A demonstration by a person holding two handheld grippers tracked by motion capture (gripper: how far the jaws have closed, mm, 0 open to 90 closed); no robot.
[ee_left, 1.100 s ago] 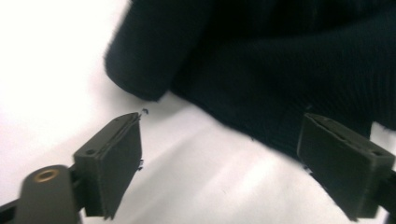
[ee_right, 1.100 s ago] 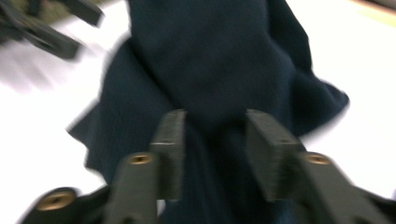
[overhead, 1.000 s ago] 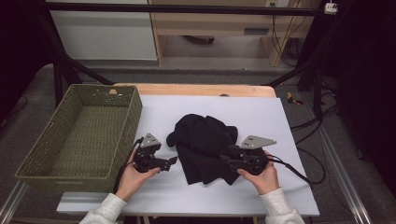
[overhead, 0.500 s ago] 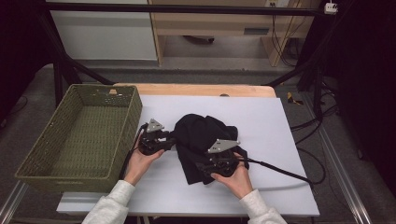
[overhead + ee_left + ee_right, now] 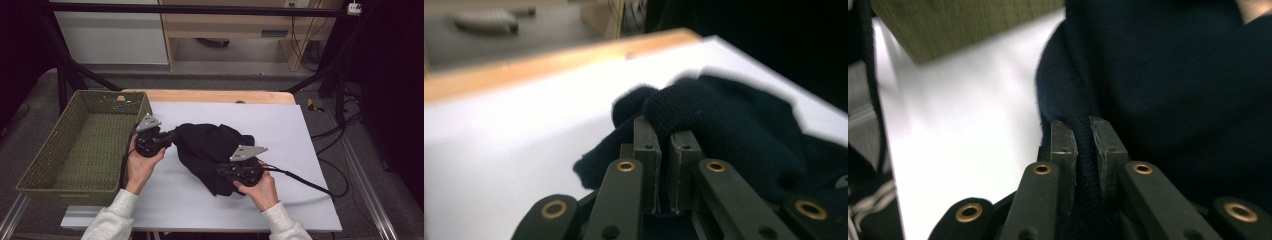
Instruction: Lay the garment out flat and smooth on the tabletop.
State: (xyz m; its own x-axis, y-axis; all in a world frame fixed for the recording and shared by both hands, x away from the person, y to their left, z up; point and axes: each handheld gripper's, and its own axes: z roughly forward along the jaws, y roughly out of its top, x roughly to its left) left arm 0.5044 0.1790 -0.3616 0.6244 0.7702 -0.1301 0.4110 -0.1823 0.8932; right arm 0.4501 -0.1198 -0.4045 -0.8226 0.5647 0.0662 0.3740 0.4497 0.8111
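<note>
While both pairs of jaws have just been closing, left gripper (image 5: 664, 150) and right gripper (image 5: 1083, 145) each clamp the dark knit garment (image 5: 210, 147), bunched ahead on the desk (image 5: 300, 130); hands level.

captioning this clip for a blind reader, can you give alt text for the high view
Two handheld grippers pinch a dark knit garment on a white table: the left gripper at its left edge, the right gripper at its near edge. A green woven basket sits at the table's left.

No legible text, label, brand, number or sign anywhere in these views.
</note>
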